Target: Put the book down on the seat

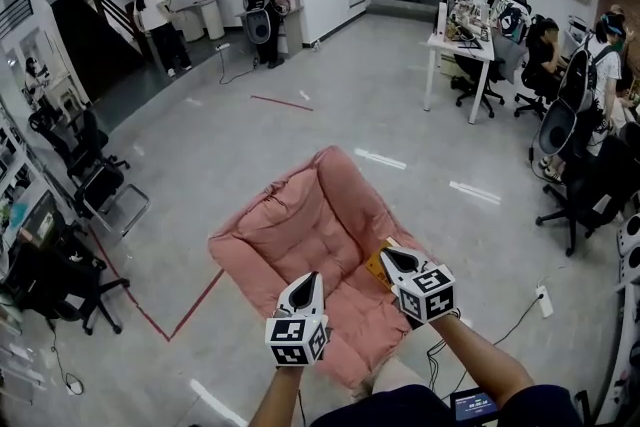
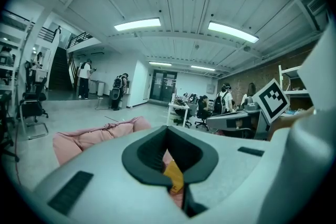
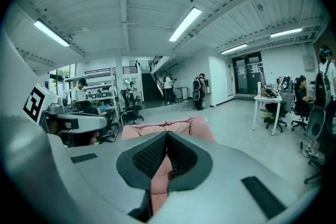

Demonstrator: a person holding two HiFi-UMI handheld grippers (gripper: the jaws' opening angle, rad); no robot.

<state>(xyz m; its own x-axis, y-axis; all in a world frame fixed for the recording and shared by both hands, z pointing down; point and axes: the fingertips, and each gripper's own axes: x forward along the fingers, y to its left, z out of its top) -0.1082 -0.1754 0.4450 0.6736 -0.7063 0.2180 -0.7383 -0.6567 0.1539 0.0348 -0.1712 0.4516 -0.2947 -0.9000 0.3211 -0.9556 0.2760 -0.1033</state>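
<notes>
Jaws of left gripper (image 1: 309,279) and right gripper (image 1: 393,259) are closed, empty; flat yellow book (image 1: 378,268) is laid on padded pink fabric seat (image 1: 290,225); grippers should be lifted clear, book untouched.

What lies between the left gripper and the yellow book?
Only bare pink cushion of the seat lies between the left gripper and the yellow book, nothing else; the head view shows it.

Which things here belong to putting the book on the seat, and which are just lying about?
Job: orange-yellow flat book on the pink quilted fabric seat; left tool and right tool, both shut and empty.
Lying about: white rectangular desk; black wheeled office chairs; red floor tape line; white power strip.
</notes>
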